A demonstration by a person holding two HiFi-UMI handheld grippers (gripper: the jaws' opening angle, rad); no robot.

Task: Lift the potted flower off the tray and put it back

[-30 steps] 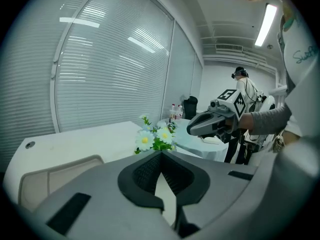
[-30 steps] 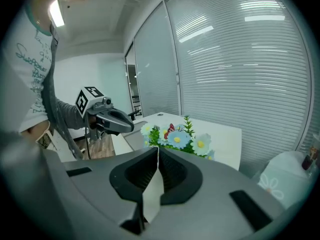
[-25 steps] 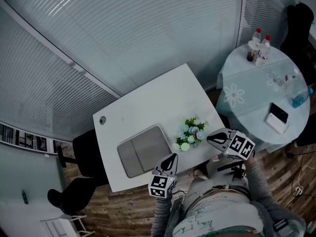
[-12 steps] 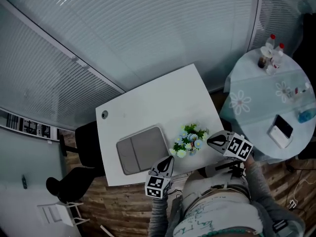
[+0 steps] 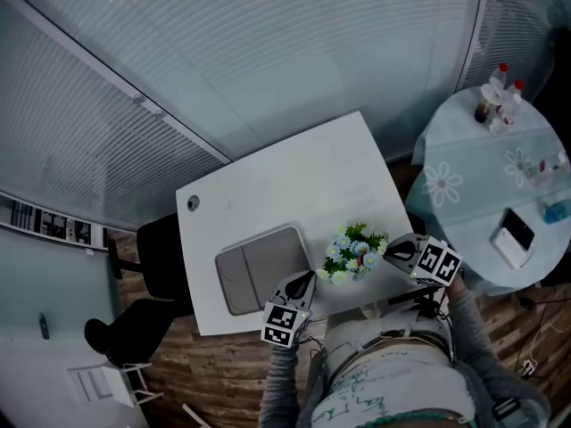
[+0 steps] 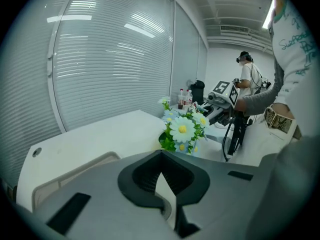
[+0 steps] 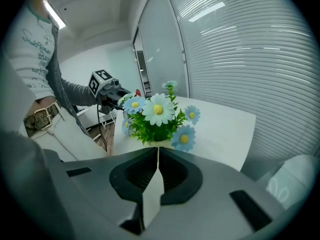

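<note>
The potted flower [image 5: 355,251], white and blue daisies over green leaves, stands on the white table [image 5: 285,185] to the right of the grey tray [image 5: 259,279], not on it. My left gripper [image 5: 309,277] is shut and empty, near the table's front edge between tray and flower. My right gripper [image 5: 390,250] is shut and empty just right of the flower. In the left gripper view the flower [image 6: 182,129] is ahead of the shut jaws, the tray rim [image 6: 65,174] at lower left. In the right gripper view the flower [image 7: 157,116] stands close ahead of the closed tips [image 7: 158,150].
A round table [image 5: 500,185] with bottles [image 5: 500,87] and a phone [image 5: 517,236] stands close at the right. A black chair [image 5: 152,266] sits left of the white table. Window blinds run behind. A person [image 6: 247,76] stands far back in the left gripper view.
The head view has shifted. Both grippers have stayed shut on either side of the flower; the right one has sunk a little. The flower and tray have not moved.
</note>
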